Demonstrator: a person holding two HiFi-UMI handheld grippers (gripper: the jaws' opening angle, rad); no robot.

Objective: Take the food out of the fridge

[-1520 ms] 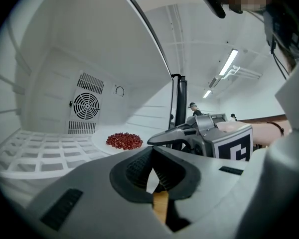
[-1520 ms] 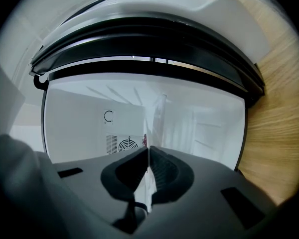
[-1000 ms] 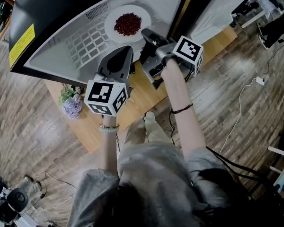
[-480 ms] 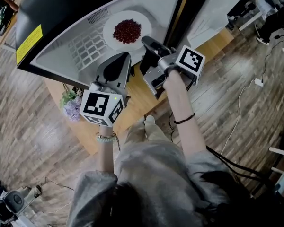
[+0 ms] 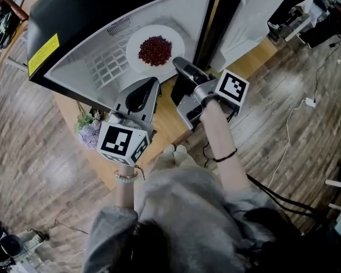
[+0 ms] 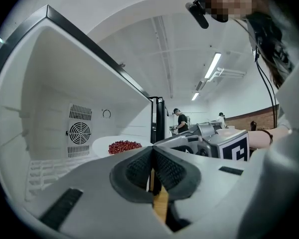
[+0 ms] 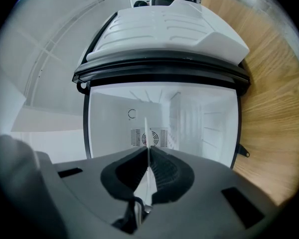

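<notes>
A white plate (image 5: 137,42) of red food (image 5: 155,50) lies on the white floor of the open fridge (image 5: 96,61), near its front edge. My right gripper (image 5: 179,63) is shut on the plate's right rim. That rim shows as a thin white edge (image 7: 145,128) between the pads of the right gripper (image 7: 148,156). My left gripper (image 5: 149,83) hovers just in front of the fridge opening, below the plate, shut with nothing in it. From the left gripper (image 6: 153,151) I see the red food (image 6: 124,146) ahead to the left.
The fridge stands on a wooden table (image 5: 167,121); its door (image 5: 253,13) hangs open to the right. A bunch of purple flowers (image 5: 90,132) sits at the table's left edge. A fan vent (image 6: 79,132) is in the fridge's back wall. Cables (image 5: 290,135) lie on the wood floor.
Both grippers have drawn back toward me and risen a little. The plate has come with the right gripper, slightly nearer the fridge's front edge.
</notes>
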